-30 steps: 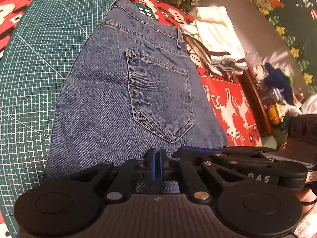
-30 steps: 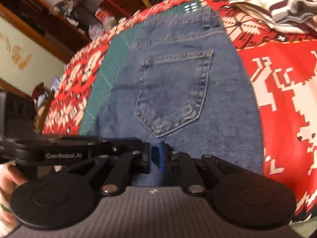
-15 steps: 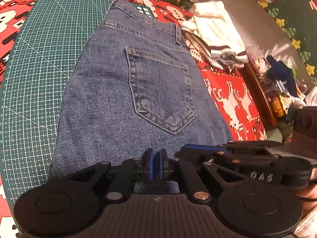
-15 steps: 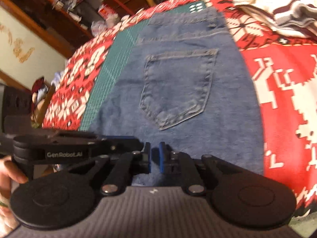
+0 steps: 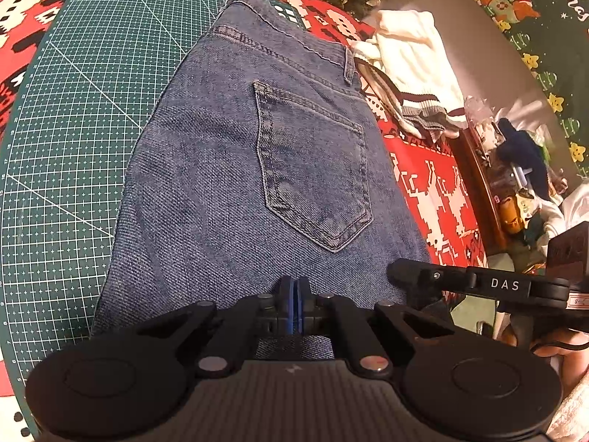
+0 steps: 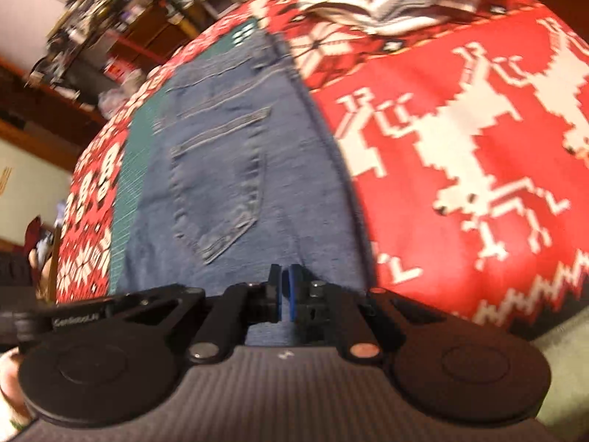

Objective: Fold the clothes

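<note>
Left gripper [image 5: 293,296]: blue fingers [image 5: 286,294] clenched on near edge of folded jeans [image 5: 228,169]. Right gripper [image 6: 282,294]: fingers [image 6: 293,291] pinched on same near edge, to jeans' right. Jeans lie flat, back pocket [image 5: 313,169] up, half on green cutting mat [image 5: 73,110], half on red patterned cloth [image 6: 460,147] covering desk. White knitwear [image 5: 412,62] at far right corner.

Jeans [image 5: 228,169]: blue denim, coarse twill weave, matt, faded patches, raised contrast stitching.
Cutting mat [image 5: 73,118]: smooth, matt green, printed white grid.
Cover [image 6: 460,154]: red-and-white knit-pattern cloth, matt.
Sweater [image 5: 412,62]: cream knit, ribbed striped hem.
Left tongs [image 5: 293,304]: matt black plastic, blue pads, shiny metal rivets.
</note>
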The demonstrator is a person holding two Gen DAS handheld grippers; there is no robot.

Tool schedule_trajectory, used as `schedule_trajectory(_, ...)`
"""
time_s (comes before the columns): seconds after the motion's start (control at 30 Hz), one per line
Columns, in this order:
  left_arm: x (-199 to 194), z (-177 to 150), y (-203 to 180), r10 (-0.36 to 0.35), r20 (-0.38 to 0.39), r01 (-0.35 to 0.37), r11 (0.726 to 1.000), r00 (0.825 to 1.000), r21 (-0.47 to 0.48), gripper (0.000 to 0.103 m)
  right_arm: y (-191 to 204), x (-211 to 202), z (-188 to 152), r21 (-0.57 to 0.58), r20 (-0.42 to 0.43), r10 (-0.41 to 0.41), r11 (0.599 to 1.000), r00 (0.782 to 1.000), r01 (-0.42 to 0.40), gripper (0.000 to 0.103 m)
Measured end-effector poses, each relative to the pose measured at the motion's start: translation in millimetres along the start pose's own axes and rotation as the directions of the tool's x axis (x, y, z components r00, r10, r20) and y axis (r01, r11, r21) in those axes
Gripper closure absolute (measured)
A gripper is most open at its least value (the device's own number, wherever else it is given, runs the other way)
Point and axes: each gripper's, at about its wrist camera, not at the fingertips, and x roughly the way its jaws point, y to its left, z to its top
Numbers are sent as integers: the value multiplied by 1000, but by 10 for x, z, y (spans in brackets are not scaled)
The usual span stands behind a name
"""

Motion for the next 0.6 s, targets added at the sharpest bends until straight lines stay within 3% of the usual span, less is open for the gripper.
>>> schedule_trajectory(0.3, 2, 16, 59, -25, -3, 25, 999, 1000, -31, 99, -188, -161, -5, 121, 70, -160, 981, 985, 151, 103)
schedule_trajectory(0.37, -5, 16, 77, -35, -4, 35, 999, 999, -42, 99, -136, -163, -10, 113, 86, -161, 982, 983, 151, 100)
schedule_trajectory(0.4, -8, 16, 86, -40, -4, 40, 998, 999, -47, 99, -73, -161, -14, 97, 103, -147, 986, 984, 137, 93)
schedule_trajectory(0.5, -17, 16, 114, -54, -4, 54, 996, 999, -64, 99, 37, -219, -26, 40, 140, -58, 998, 988, 53, 92)
schedule_trajectory(0.6, -30, 25, 182, -81, 2, 81, 991, 997, -106, 95, 112, -129, -11, 8, 104, -32, 999, 994, 31, 92)
